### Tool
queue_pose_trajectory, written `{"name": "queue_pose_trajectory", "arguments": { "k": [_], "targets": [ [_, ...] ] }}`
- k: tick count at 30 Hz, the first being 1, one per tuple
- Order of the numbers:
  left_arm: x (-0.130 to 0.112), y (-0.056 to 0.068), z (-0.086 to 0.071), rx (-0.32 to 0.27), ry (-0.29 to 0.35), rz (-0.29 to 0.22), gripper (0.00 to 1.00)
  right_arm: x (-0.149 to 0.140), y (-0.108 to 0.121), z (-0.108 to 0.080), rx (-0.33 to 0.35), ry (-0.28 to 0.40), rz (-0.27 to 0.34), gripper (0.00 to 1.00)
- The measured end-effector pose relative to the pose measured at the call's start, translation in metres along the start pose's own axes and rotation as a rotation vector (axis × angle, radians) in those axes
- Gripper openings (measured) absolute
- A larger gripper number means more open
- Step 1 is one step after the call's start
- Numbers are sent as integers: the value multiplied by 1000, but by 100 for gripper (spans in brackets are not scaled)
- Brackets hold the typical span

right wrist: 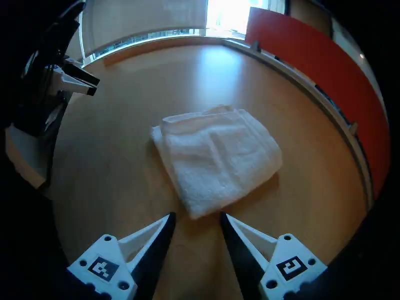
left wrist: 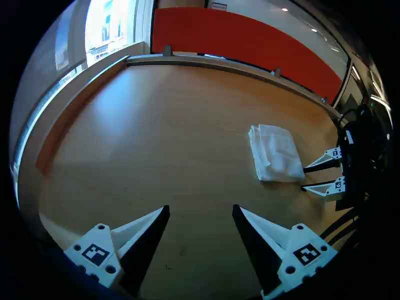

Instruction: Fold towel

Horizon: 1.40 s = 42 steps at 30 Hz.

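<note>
The left gripper [left wrist: 200, 210] rises from the bottom edge of the left gripper view. The frame cuts off the roots of its fingers, and only the white wedges with their black inner faces and square markers can be seen. Its fingers are spread wide with bare tabletop [left wrist: 150, 140] between them, pinching nothing.

The right gripper [right wrist: 197, 216] enters the right gripper view the same way, from the bottom centre, and is cropped at the base. Its fingers are also parted, though by a narrower gap, and they grip nothing. The nearest corner of the towel [right wrist: 217, 155] lies just beyond the tips. I cannot tell whether they touch it.

The towel is a white, folded, roughly rectangular pad, flat on the wood at the centre of that view. Its lower layers are hidden beneath the top one.

In the left gripper view the towel sits small at centre right. The right gripper comes in from the right edge, both white fingers pointing at the towel's near end, and its body is a dark mass that is hard to make out.

In the upper left of the right gripper view the left gripper is mostly shadow, with one pale finger clear.

A red panel [left wrist: 250, 40] and a bright window [left wrist: 110, 25] run behind the table.
</note>
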<state>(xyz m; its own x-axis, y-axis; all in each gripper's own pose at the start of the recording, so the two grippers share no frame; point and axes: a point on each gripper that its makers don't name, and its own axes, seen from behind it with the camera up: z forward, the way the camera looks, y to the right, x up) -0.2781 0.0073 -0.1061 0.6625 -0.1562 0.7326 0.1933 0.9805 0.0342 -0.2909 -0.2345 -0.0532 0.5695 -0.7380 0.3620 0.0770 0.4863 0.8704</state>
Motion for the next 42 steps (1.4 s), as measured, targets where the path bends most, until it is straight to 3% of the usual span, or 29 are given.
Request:
{"name": "queue_pose_trajectory", "arguments": {
  "k": [7,16,19,32,42],
  "targets": [
    [0,1,2,-2,-2,2,94,1,0,3,5,4,16,56],
    [1,2,3,-4,-4,5,94,4,-3,5,6,14,52,13],
    [1,2,3,-4,-4,6,94,4,-1,5,-3,20,57,5],
    [2,1,4,-8,-5,11,94,18,8,-3,-28,53,59,2],
    [12,2,4,-19,14,9,93,63,25,-28,-70,126,13,2]
  ]
}}
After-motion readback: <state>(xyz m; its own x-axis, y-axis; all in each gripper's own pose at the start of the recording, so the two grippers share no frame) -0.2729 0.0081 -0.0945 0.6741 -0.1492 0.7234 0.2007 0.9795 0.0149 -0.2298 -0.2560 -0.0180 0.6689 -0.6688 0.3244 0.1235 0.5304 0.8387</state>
